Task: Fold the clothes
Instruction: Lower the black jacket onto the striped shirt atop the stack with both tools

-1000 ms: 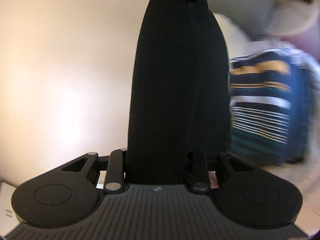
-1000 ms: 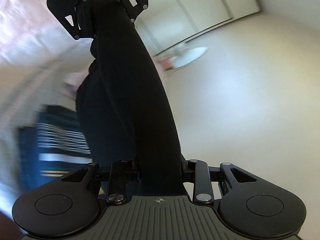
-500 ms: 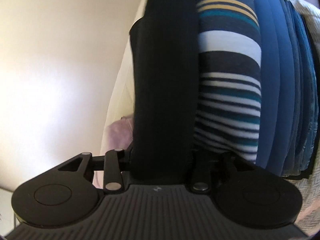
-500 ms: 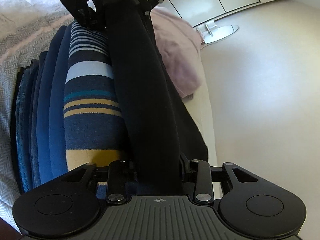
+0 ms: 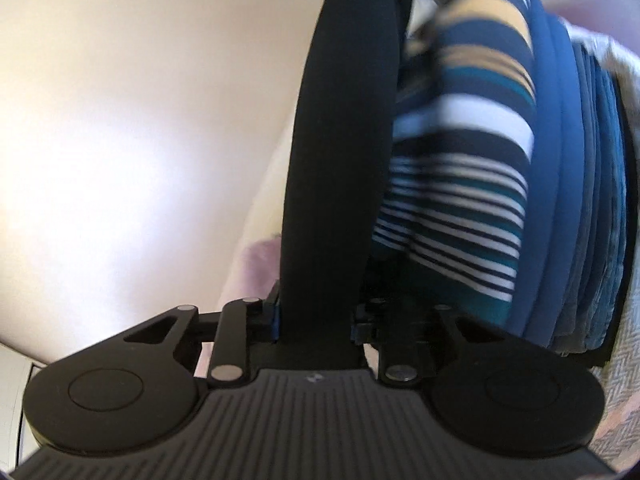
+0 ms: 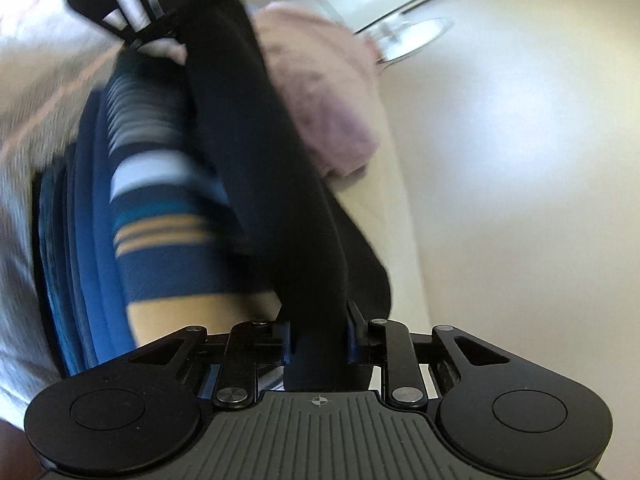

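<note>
A folded black garment [image 5: 340, 160] is stretched between my two grippers. My left gripper [image 5: 316, 320] is shut on one end of it, and my right gripper [image 6: 318, 340] is shut on the other end [image 6: 272, 180]. The right wrist view shows the left gripper [image 6: 132, 12] at the top, at the cloth's far end. The black garment sits right against a folded striped garment [image 5: 460, 200], the top of a pile of folded blue clothes [image 5: 580, 200]. The same striped piece [image 6: 160, 220] appears blurred in the right wrist view.
The pile rests on a grey herringbone bedspread [image 5: 624, 380]. A crumpled pink garment [image 6: 328, 112] lies just beyond the pile. The pale ceiling with a round lamp [image 6: 416, 36] fills the rest of the views.
Both grippers have carried the black garment from farther off to right up against the striped top of the pile. The right wrist view is blurred from motion.
</note>
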Tool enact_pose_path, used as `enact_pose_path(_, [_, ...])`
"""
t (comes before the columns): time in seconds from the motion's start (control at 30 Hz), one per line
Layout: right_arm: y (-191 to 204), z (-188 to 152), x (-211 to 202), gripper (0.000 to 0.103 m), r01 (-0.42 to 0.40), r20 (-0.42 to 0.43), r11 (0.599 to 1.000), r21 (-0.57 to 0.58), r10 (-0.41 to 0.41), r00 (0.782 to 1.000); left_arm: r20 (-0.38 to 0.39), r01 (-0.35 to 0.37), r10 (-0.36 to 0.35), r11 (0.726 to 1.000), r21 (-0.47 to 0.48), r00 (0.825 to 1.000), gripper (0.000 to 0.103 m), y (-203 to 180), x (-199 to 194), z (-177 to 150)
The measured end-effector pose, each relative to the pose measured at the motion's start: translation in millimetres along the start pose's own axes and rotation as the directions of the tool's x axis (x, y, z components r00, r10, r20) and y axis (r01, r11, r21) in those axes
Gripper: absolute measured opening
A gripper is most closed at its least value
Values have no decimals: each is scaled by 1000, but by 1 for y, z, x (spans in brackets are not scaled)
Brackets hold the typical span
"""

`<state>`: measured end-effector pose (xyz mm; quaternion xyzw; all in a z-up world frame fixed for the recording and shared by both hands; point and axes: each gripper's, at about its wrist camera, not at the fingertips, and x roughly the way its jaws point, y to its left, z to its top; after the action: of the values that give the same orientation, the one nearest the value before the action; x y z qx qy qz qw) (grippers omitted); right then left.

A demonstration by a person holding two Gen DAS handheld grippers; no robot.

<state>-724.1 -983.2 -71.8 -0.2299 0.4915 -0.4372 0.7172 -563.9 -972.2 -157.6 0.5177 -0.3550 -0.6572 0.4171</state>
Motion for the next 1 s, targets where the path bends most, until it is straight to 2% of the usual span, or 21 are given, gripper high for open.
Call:
enact_pose_path(0.03, [4,-2,-8,23,4,3,1000,7,-4,1000,2,14,-14,1000,4,1000,24,-7,-3,-2])
enact_pose_path(0.1, [28,-12,-4,24,-40,-29,999,-30,39,999,1,44,-44,999,21,999,24,-23,-3,-5])
enact_pose_path(0.17, [50,-20,2,24,-48,-46,996,-72,45,998,-2,38,-38,999,29,999,24,-36,0,-8])
enact_pose_path(0.27, [40,-14,-1,24,-33,-39,999,-15,33,999,-9,35,-35,999,-8,999,24,-32,-2,-8])
enact_pose_path(0.37, [38,-9,1,24,-33,-36,999,-27,33,999,-10,27,-27,1000,-16,1000,23,-32,-4,-7])
enact_pose_path(0.47, [33,-13,-7,24,-34,-35,999,10,34,999,4,22,-22,999,-28,1000,23,-31,-12,-4])
enact_pose_path(0.6, [62,-22,1,25,-36,-32,998,-51,34,999,2,23,-23,1000,14,1000,24,-45,-3,-10])
enact_pose_path(0.7, [60,-17,2,26,-16,-29,999,-45,15,999,0,21,-21,999,36,1000,28,-47,3,-13])
enact_pose_path(0.8, [65,-19,6,29,-1,-38,996,-88,-3,999,-1,24,-24,999,45,1000,31,-44,7,-14])
enact_pose_path(0.83, [65,-20,7,29,-4,-43,997,-82,0,999,-2,26,-26,999,47,1000,34,-43,8,-15])
enact_pose_path(0.97, [57,-20,-7,29,-17,-11,999,34,17,1000,-7,36,-36,998,53,999,33,-41,12,-18])
enact_pose_path(1.0, [64,-23,-5,29,-19,-15,1000,8,19,1000,-8,38,-38,998,55,999,33,-41,13,-19])
